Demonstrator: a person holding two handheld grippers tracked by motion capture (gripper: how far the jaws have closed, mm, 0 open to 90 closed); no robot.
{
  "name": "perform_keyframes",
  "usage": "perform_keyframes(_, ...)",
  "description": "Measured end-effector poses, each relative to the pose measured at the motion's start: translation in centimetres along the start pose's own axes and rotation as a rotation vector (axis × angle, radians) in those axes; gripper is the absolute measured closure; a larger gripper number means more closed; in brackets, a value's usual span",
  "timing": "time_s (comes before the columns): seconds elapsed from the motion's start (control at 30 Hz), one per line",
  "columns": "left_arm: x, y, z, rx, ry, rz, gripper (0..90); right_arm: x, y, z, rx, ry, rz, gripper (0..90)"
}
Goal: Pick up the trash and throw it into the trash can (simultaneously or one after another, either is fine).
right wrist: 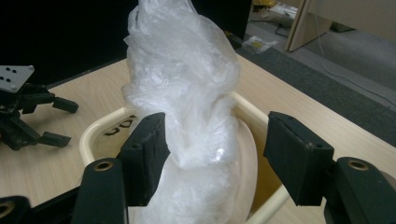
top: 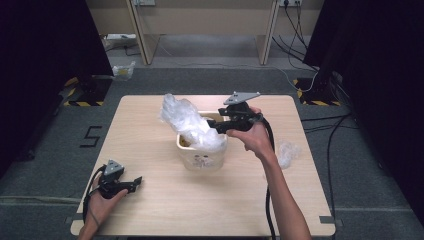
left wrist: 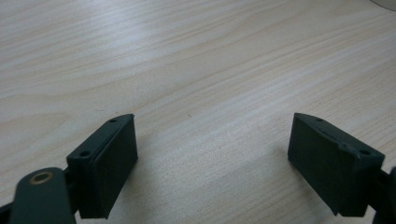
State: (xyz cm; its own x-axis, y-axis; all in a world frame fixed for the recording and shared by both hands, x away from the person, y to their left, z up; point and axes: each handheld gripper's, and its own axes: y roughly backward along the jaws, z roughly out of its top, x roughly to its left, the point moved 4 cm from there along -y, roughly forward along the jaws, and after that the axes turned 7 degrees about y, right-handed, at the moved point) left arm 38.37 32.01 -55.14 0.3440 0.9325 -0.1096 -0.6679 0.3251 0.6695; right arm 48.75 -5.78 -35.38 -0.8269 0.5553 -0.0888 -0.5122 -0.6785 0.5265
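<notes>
A cream plastic bin (top: 200, 159) stands mid-table with a crumpled clear plastic bag (top: 186, 120) rising out of it and leaning toward the far left. My right gripper (top: 214, 126) hovers over the bin's right rim, pointing left at the bag. In the right gripper view its jaws (right wrist: 219, 156) stand open on either side of the bag (right wrist: 182, 93), the left pad (right wrist: 147, 151) close against the film and the right pad well apart from it; the bin's rim (right wrist: 100, 128) curves behind. My left gripper (top: 135, 182) rests open on the table's front left, with bare wood between its jaws (left wrist: 212, 163).
A small wad of clear plastic (top: 288, 153) lies near the table's right edge. The wooden table (top: 150, 210) has free room in front of the bin. Cables, dark curtains and desk legs stand beyond the far edge.
</notes>
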Motion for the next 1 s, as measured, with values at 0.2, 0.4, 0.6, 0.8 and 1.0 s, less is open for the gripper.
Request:
perform_keyframes(0.2, 0.0, 0.0, 0.0, 0.000, 0.003, 0.000, 14.9, -0.7, 1.2, -0.7, -0.011, -0.014, -0.032, 39.0)
perform_keyframes(0.4, 0.0, 0.0, 0.0, 0.000, 0.003, -0.001, 14.8, -1.4, 2.4, -1.6, -0.012, -0.035, -0.070, 38.0)
perform_keyframes(0.6, 0.0, 0.0, 0.0, 0.000, 0.002, 0.000, 14.9, -2.2, 3.6, -2.7, -0.026, -0.054, -0.104, 36.7)
perform_keyframes(0.8, 0.0, 0.0, 0.0, 0.000, 0.003, -0.001, 14.9, -3.0, 5.0, -4.1, -0.026, -0.082, -0.147, 35.3)
perform_keyframes(1.0, 0.0, 0.0, 0.0, 0.000, 0.003, 0.000, 14.8, -3.4, 5.9, -5.8, -0.012, -0.073, -0.205, 34.5)
